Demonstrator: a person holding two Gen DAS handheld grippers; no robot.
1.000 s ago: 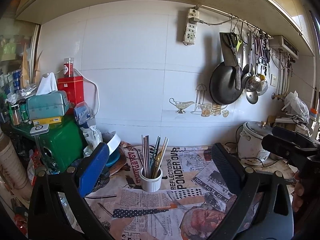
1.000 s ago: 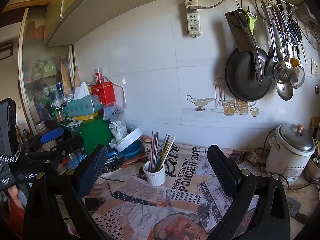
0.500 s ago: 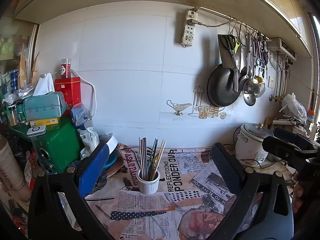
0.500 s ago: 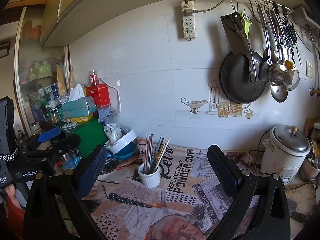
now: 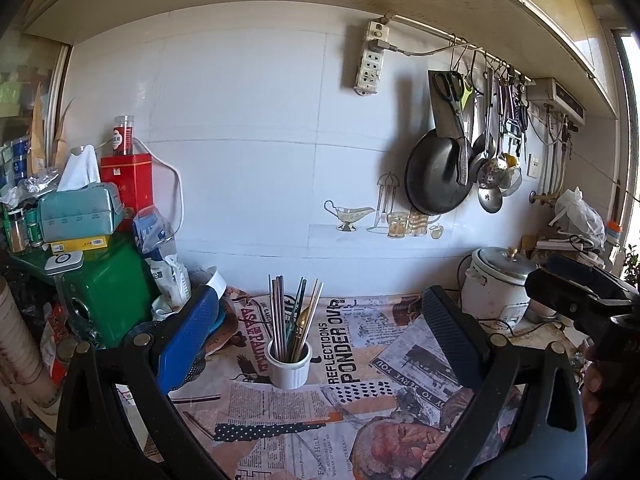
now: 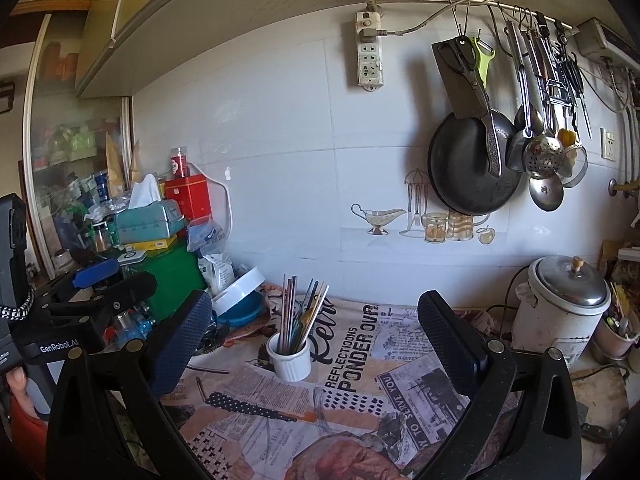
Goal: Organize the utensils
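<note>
Cup: small white ribbed ceramic cup [image 5: 289, 367], round, upright on the newspaper-print table covering [image 5: 360, 360], mid-counter, near the tiled wall.
Utensils: thin metal and coloured chopsticks [image 5: 294, 318], handles up, long axes near vertical, fanning slightly right.
Left gripper [image 5: 316, 344]: black textured pads, jaws spread wide, holding nothing.
Right gripper [image 6: 316, 344]: likewise wide apart, empty.
Wall: round black pan [image 6: 472, 168] hanging far right.

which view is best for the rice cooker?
Right wrist. The rice cooker shows whole there: metal lid, knob and white body, with nothing in front. In the left wrist view the rice cooker sits farther toward the edge, smaller, and the right gripper's dark body covers its right side.
</note>
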